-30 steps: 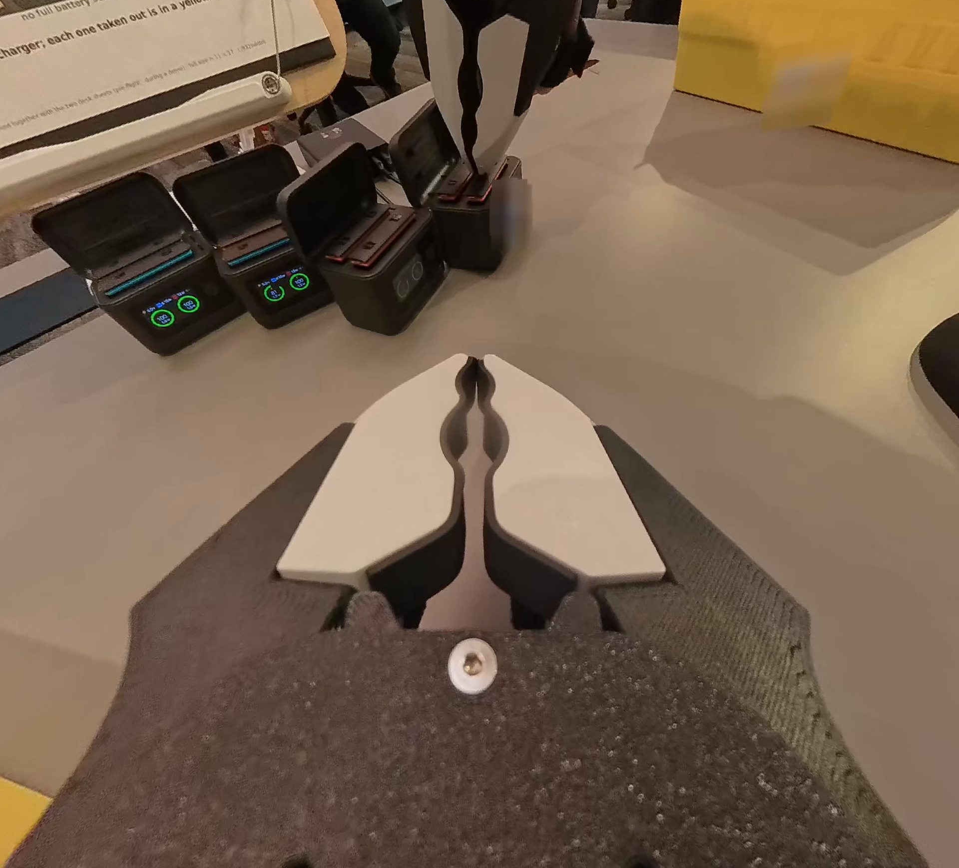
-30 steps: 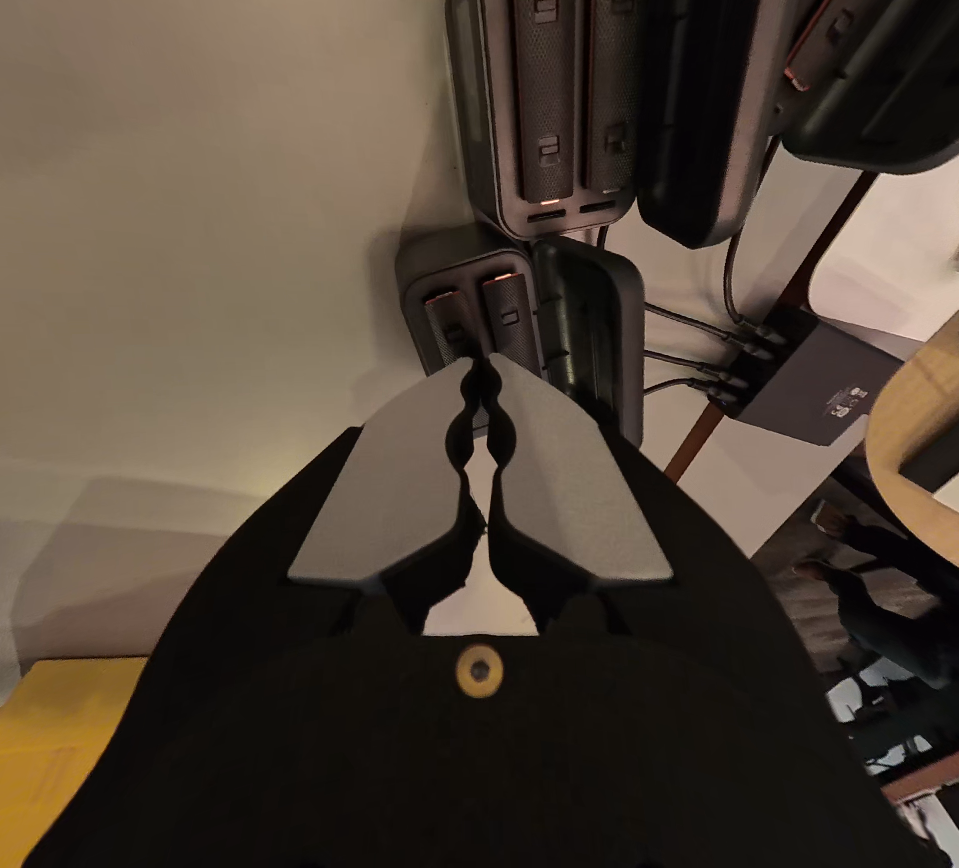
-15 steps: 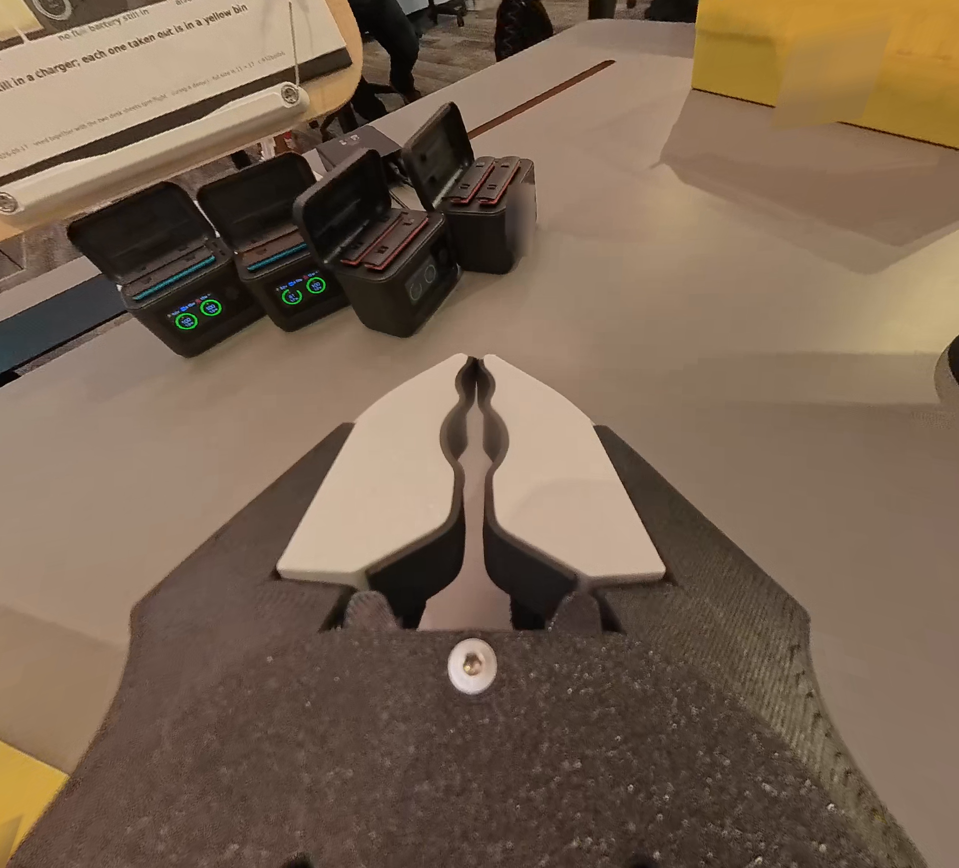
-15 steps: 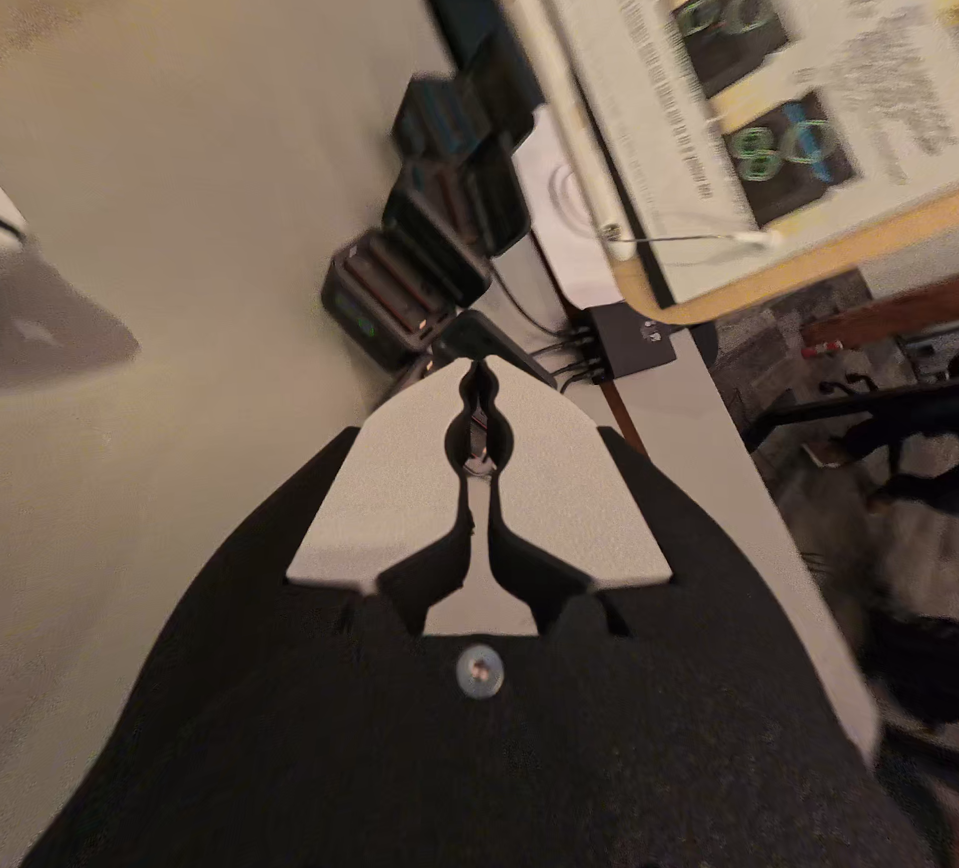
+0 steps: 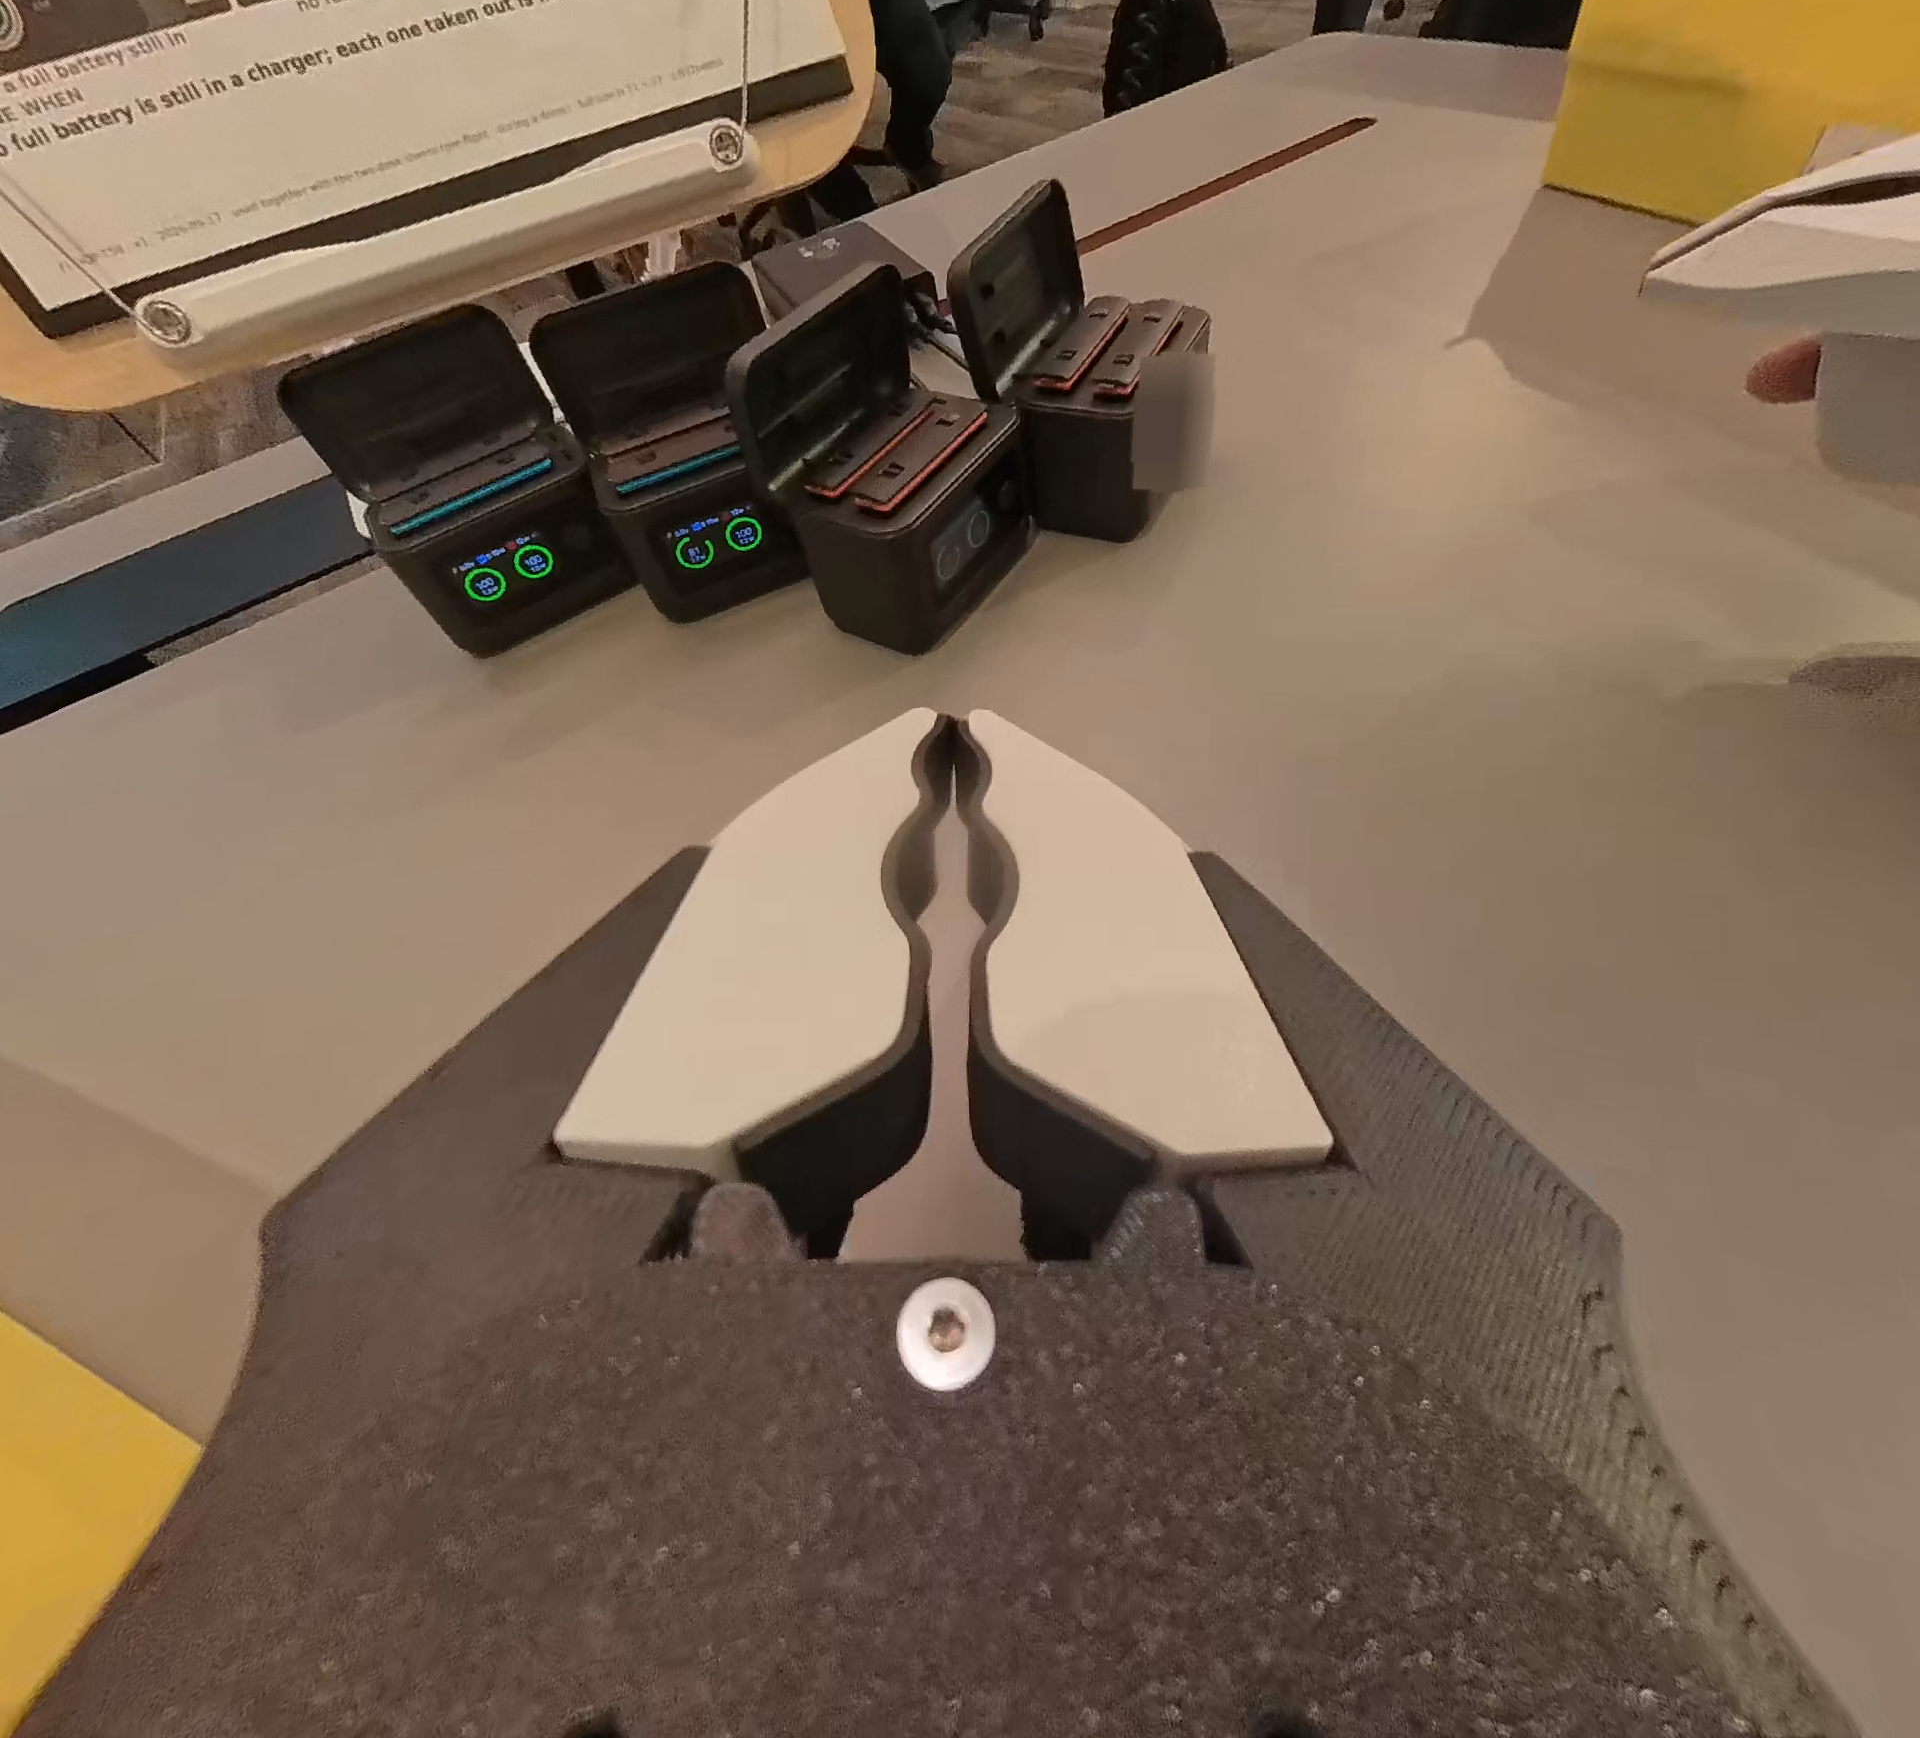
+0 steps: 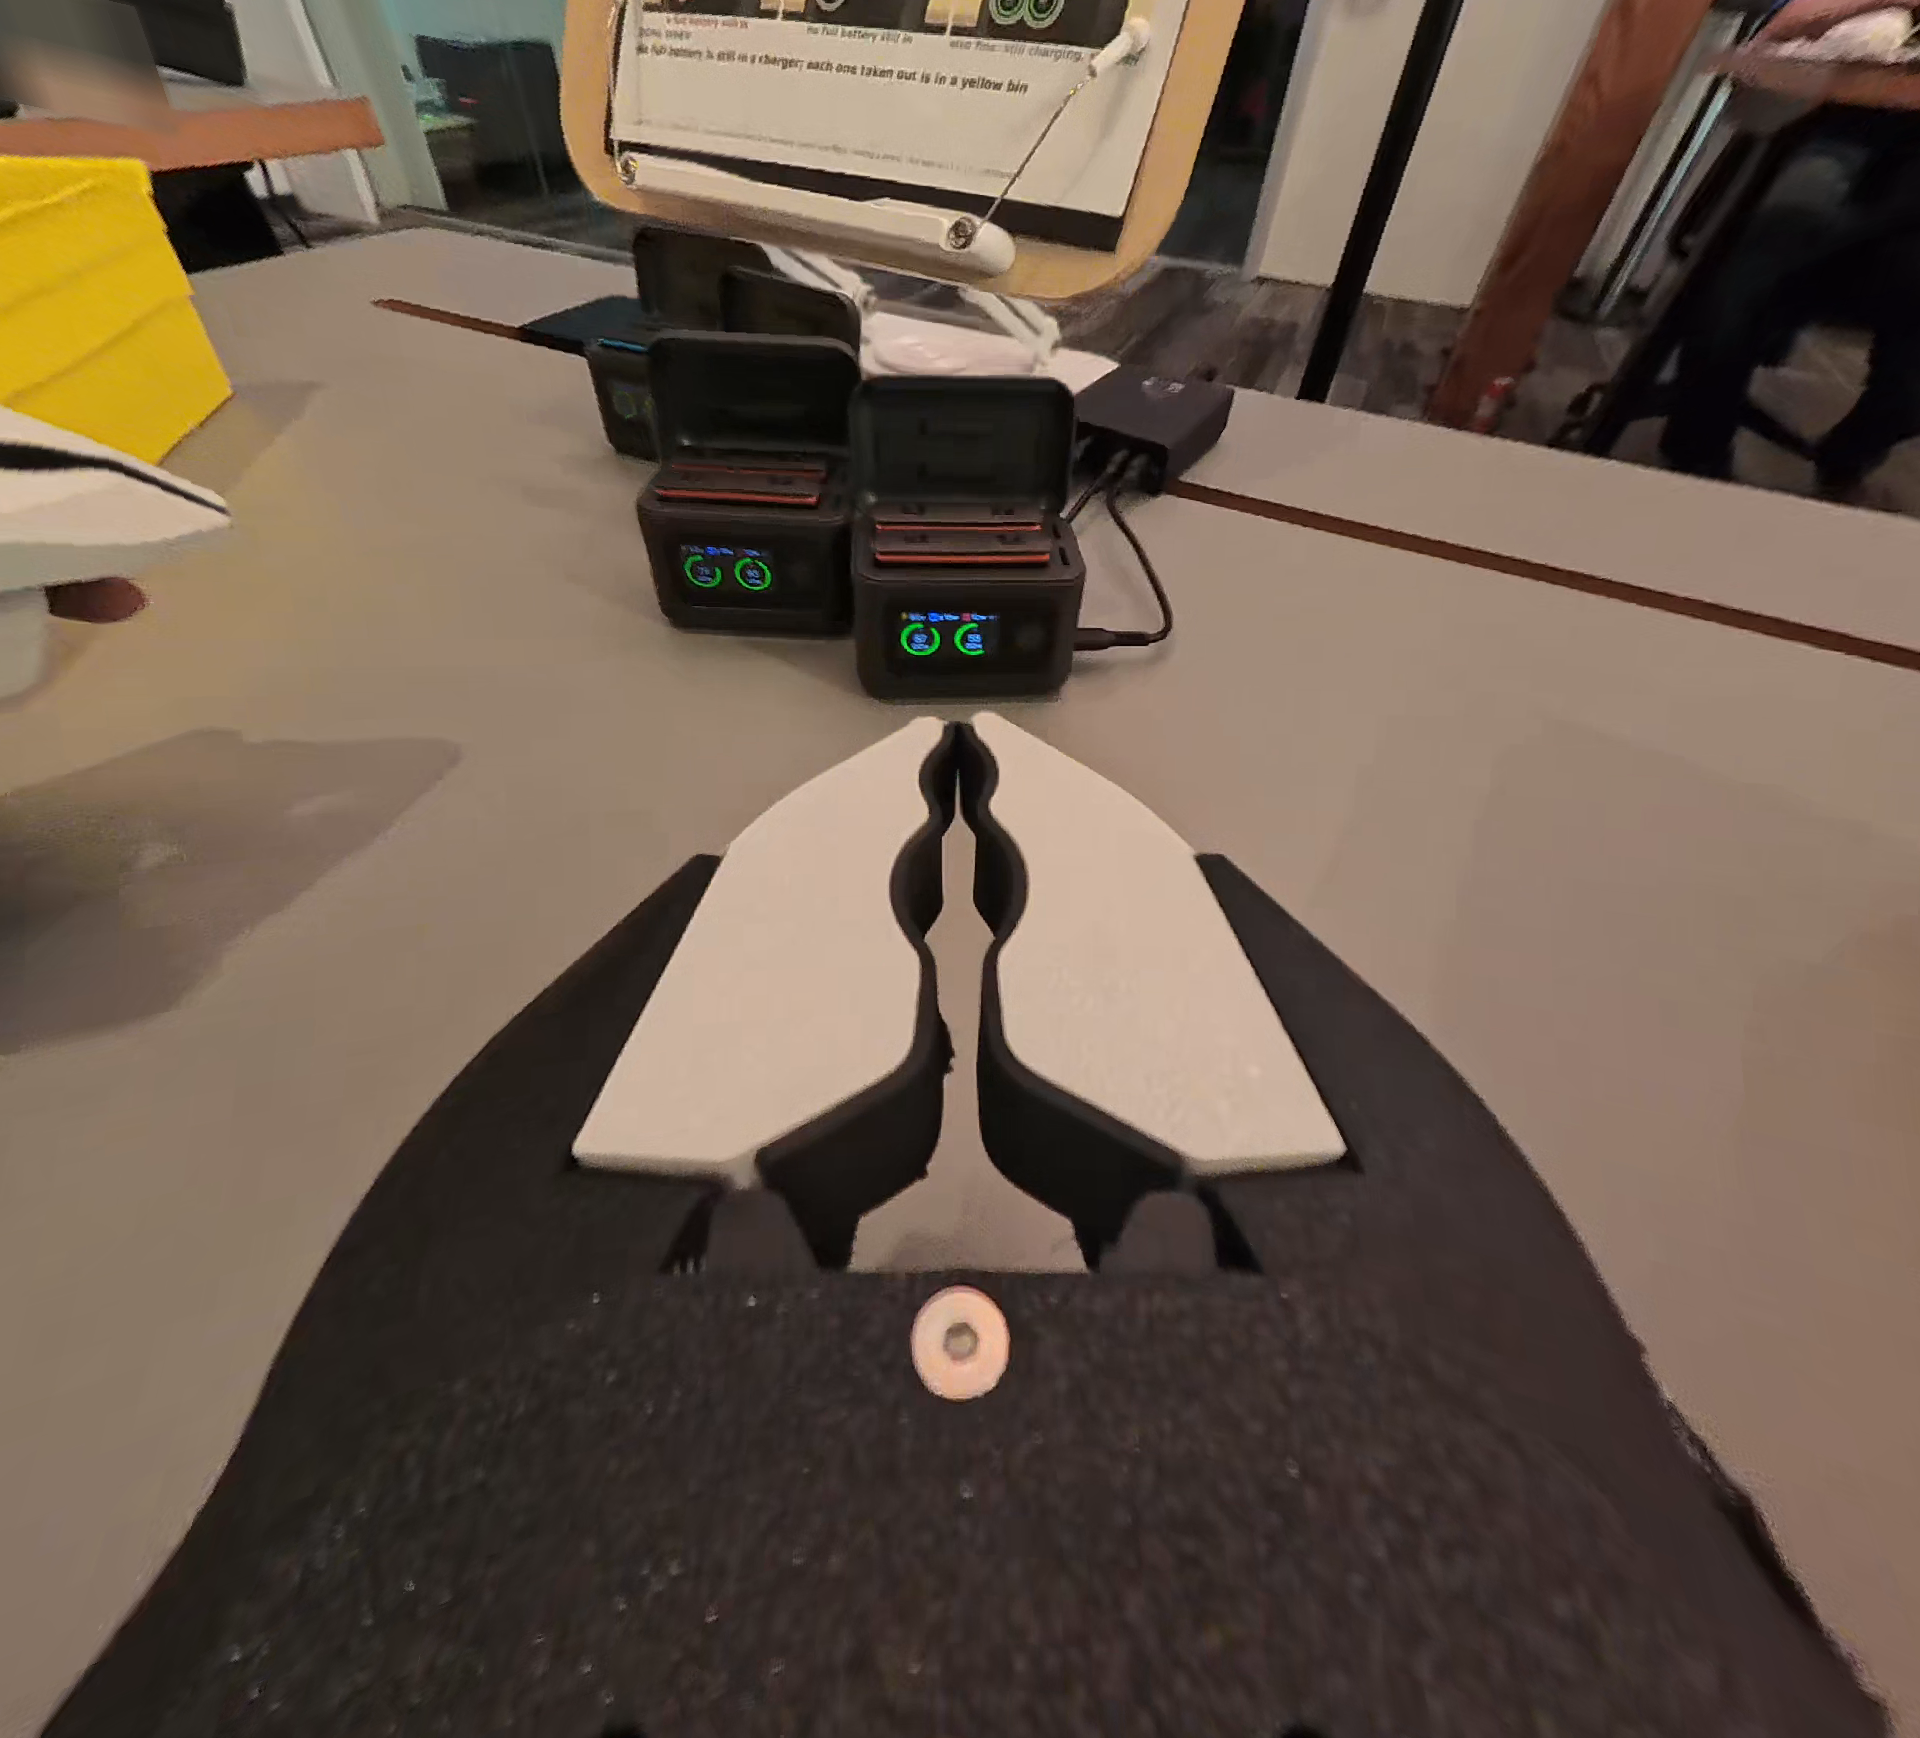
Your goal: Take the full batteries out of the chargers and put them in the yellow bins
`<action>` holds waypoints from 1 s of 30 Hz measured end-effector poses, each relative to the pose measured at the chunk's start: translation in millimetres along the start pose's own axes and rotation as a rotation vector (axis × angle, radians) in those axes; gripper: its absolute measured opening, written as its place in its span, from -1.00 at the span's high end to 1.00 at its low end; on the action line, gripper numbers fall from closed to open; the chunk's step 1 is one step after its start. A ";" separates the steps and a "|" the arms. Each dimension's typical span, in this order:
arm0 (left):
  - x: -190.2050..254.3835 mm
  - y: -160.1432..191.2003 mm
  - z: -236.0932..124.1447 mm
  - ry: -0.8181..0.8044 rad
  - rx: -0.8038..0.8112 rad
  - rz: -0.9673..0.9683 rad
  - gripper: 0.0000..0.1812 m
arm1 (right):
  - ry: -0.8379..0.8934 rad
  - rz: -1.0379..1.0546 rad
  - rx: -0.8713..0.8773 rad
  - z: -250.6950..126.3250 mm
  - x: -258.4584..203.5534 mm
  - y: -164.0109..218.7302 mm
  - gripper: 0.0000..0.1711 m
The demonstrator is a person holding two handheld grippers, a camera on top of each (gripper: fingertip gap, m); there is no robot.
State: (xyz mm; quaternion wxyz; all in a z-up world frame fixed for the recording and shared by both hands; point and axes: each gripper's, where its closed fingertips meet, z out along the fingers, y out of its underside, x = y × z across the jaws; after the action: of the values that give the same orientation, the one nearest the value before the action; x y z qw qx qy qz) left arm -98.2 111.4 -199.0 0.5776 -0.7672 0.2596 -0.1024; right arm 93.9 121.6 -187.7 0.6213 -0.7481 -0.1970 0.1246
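Since a second ago our right gripper (image 6: 958,732) has swung away from the chargers, where it hung nose-down over the end unit; it now lies low and level over the grey table (image 6: 1455,857), looking at the row end-on. Our left gripper (image 5: 951,727) has hardly moved. Both pairs of tongs have their tips pressed together and carry nothing.

We take the wooden instruction board (image 5: 416,78) as our landmark. Four black chargers stand in a row just in front of its foot, all lids up. In the left wrist view, the leftmost charger (image 5: 488,493) shows two full-looking green rings and a teal strip in its slot. The second charger (image 5: 696,462) has one ring that seems fuller than the other. The third charger (image 5: 914,504) and the end charger (image 5: 1101,410) hold orange-edged batteries (image 5: 894,467). Seen from the right, the end charger's (image 6: 966,545) rings look only partly closed, so those cells are probably not ready. One yellow bin (image 5: 1714,26) sits well off to the right of the board; a yellow edge (image 5: 62,1522) shows near us at lower left.

To do this step well, we should first read each ring closely, since the digits are too small to trust from here. We then open the tongs wider than a battery's narrow edge, come straight down over the slot, clear of the raised lid, pinch the battery's top rim and pull it out vertically so the charger does not tip or drag its cable (image 6: 1132,587).
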 end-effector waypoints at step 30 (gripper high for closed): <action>-18.8 22.3 32.1 -0.046 -0.085 -0.053 0.88 | -0.127 0.008 -0.110 23.2 -15.9 20.3 0.53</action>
State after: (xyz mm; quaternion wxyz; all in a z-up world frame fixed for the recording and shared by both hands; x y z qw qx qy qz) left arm -105.7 143.4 -227.2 0.5475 -0.7997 0.2297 -0.0890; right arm 72.5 131.8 -213.0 0.5649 -0.7726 -0.2395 0.1632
